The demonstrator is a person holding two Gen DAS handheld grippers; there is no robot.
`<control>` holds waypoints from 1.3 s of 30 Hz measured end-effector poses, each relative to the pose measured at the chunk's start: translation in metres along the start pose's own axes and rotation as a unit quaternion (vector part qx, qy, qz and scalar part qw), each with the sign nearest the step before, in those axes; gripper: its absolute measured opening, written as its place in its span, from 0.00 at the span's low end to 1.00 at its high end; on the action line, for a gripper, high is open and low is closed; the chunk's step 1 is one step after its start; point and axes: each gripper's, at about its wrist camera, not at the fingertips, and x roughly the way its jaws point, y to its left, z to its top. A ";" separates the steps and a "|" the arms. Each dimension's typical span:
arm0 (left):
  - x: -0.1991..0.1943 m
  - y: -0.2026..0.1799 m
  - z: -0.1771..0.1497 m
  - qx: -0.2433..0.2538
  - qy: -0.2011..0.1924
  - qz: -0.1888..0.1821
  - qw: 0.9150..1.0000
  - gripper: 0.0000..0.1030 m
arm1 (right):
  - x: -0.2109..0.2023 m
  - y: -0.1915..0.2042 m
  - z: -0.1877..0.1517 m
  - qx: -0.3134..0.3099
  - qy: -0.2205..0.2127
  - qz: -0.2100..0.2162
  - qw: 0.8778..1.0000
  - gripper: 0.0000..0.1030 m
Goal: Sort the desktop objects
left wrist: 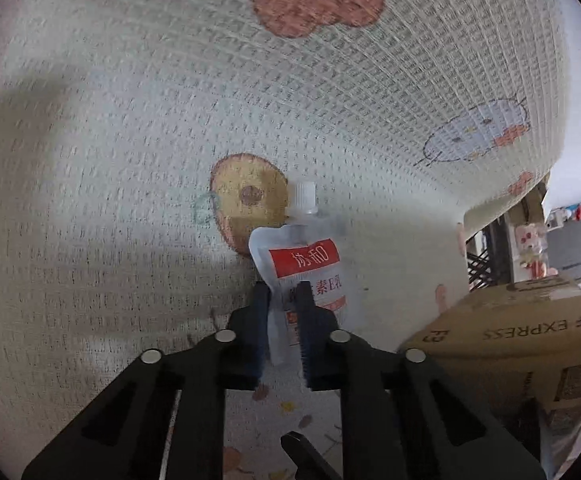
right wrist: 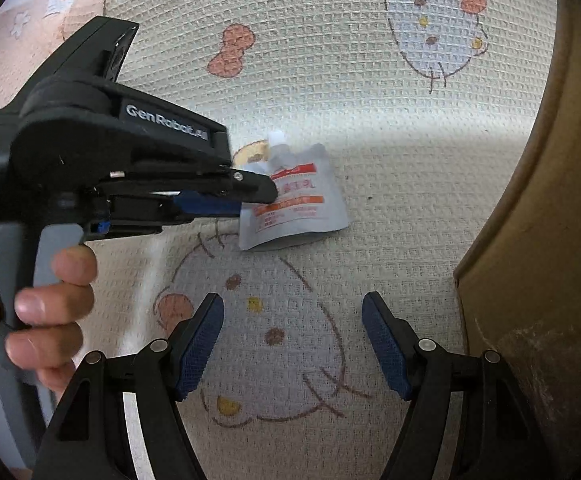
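Grasp step: left tongs (left wrist: 282, 304) clamped on spouted pouch (left wrist: 310, 264) lying on cartoon-print cloth (left wrist: 130, 160). Right tongs (right wrist: 292, 340) half-spread, empty. Next: lift pouch, likely toward cardboard box (left wrist: 510, 344).

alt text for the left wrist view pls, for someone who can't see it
The left gripper has its black fingers closed on the lower part of a white spouted pouch with a red label, lying on a cartoon-printed waffle-weave cloth. A brown cardboard box sits at the right edge.
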 end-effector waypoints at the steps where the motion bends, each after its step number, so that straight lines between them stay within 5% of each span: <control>1: 0.000 -0.002 0.000 0.007 0.002 0.000 1.000 0.10 | 0.000 0.000 0.000 0.000 0.000 0.000 1.000 0.67; 8: -0.009 -0.001 -0.026 0.050 0.013 0.012 0.999 0.02 | -0.006 -0.002 -0.002 0.001 0.000 0.013 1.000 0.67; 14: -0.035 0.024 -0.058 0.024 0.001 -0.029 0.999 0.01 | -0.014 0.008 -0.023 0.002 0.005 0.031 1.000 0.67; 22: -0.055 0.038 -0.087 0.030 0.001 -0.038 0.999 0.01 | 0.002 0.014 -0.020 -0.042 0.012 0.086 0.995 0.67; 35: -0.086 0.076 -0.117 -0.024 -0.034 -0.053 0.998 0.01 | -0.006 0.033 -0.043 -0.130 -0.020 0.086 0.988 0.67; 37: -0.088 0.076 -0.111 -0.019 -0.040 -0.039 0.998 0.05 | -0.004 0.028 -0.038 -0.112 -0.023 0.085 0.990 0.67; 38: -0.088 0.076 -0.108 -0.017 -0.044 -0.029 0.998 0.18 | -0.004 0.024 -0.034 -0.098 -0.027 0.087 0.991 0.67; 39: -0.088 0.074 -0.103 -0.016 -0.052 -0.023 0.998 0.41 | -0.002 0.021 -0.031 -0.086 -0.028 0.089 0.992 0.67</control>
